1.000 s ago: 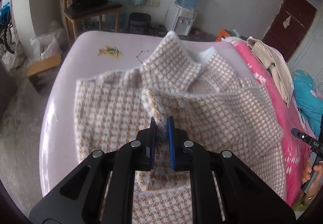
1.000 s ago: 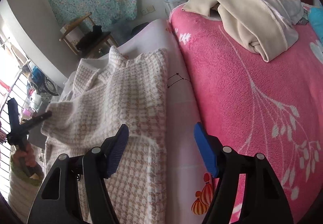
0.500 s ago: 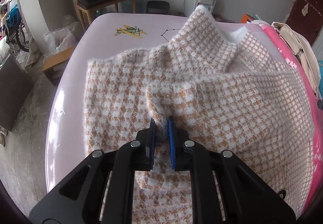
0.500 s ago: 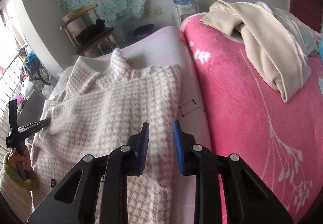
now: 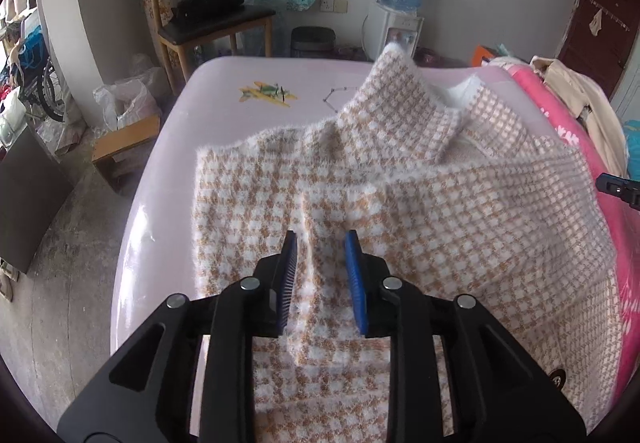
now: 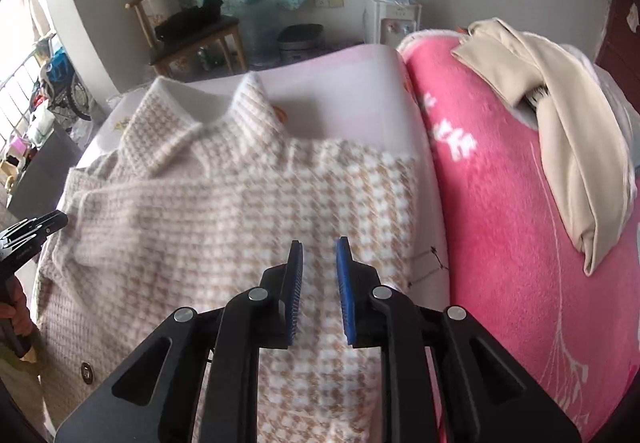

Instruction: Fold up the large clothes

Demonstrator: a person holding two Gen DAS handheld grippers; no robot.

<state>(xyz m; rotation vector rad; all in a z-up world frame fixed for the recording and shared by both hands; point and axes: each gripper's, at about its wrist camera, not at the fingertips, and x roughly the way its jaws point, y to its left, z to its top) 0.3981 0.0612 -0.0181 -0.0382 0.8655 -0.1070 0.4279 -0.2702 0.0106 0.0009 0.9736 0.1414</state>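
Left gripper (image 5: 321, 270): fingers spread, straddling a raised ridge of cloth, pinching nothing.
Houndstooth coat (image 5: 420, 211): on the lilac bed (image 5: 224, 111), sleeve folded inward, probably to narrow it.
Right gripper (image 6: 319, 285): fingers slightly parted, empty, over the coat's right half.

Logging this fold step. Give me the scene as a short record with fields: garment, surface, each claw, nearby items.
garment: checked coat, spread out, collar at the far end, a raised ridge of cloth between the left claw's fingers
surface: pale pink sheet on a bed
left claw: open, fingers either side of the ridge
right claw: partly open over the coat's right side
nearby: pink blanket to the right, beige garment on it
background: wooden chair, water dispenser
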